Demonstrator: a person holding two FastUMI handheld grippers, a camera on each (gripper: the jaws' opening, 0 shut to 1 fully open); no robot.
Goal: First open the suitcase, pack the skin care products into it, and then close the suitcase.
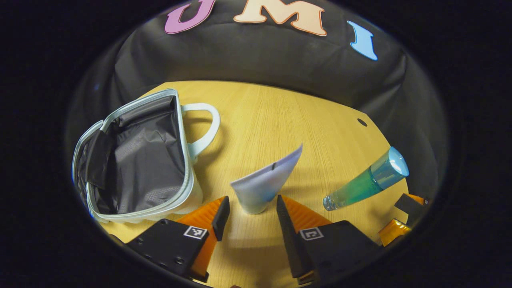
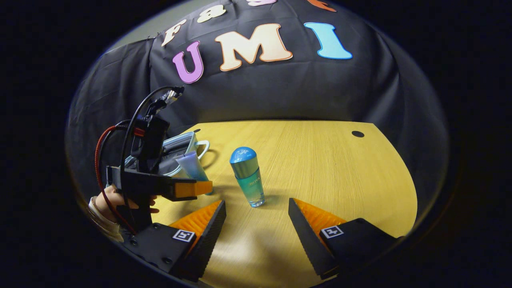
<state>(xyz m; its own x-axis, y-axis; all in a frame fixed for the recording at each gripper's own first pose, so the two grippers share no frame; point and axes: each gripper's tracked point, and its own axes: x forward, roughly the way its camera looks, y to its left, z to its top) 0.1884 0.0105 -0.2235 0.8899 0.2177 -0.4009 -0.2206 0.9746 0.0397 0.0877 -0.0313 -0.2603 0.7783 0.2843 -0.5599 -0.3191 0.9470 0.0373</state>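
The small white suitcase [image 1: 136,160] lies open at the left, its grey lining showing. A pale tube [image 1: 266,180] stands cap-down on the table, and my left gripper [image 1: 252,200] is open with a finger on either side of the tube's base. A teal bottle with a blue cap [image 1: 366,182] stands to the right. In the right gripper view, that bottle [image 2: 248,176] is upright just ahead of my open right gripper [image 2: 256,202], which holds nothing. The tube [image 2: 192,166] and the suitcase [image 2: 180,146] sit behind the left gripper [image 2: 196,188].
The wooden table [image 2: 328,168] has a small dark hole [image 2: 357,134] near its far right edge. A hand [image 2: 108,204] holds the left gripper, with red and black cables running up from it. The suitcase handle [image 1: 206,128] points toward the table's middle.
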